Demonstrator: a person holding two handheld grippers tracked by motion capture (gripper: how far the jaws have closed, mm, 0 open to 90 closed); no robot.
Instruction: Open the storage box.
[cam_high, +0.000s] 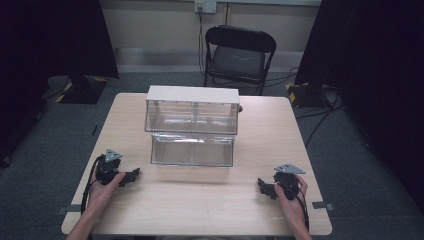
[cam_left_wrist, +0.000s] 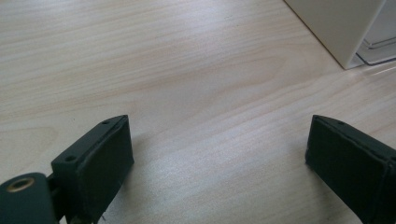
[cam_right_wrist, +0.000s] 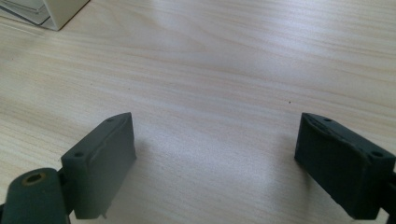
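A white-framed cabinet with clear drawers (cam_high: 192, 112) stands at the middle back of the wooden table (cam_high: 200, 200). Its lower clear drawer (cam_high: 192, 149) sticks out toward me. My left gripper (cam_high: 134, 175) rests on the table at the front left, held by a hand, open with nothing between its jaws; its own view looks over bare wood between the wide-apart jaws (cam_left_wrist: 217, 149), with the cabinet's white corner (cam_left_wrist: 338, 28) at the top right. My right gripper (cam_high: 261, 186) rests at the front right, open and empty (cam_right_wrist: 215, 149). The cabinet's corner (cam_right_wrist: 60, 11) shows at the top left.
A black folding chair (cam_high: 239, 55) stands behind the table. Dark curtains hang at both sides. Cables run over the grey carpet at the right. Bare tabletop lies between the two grippers and in front of the drawer.
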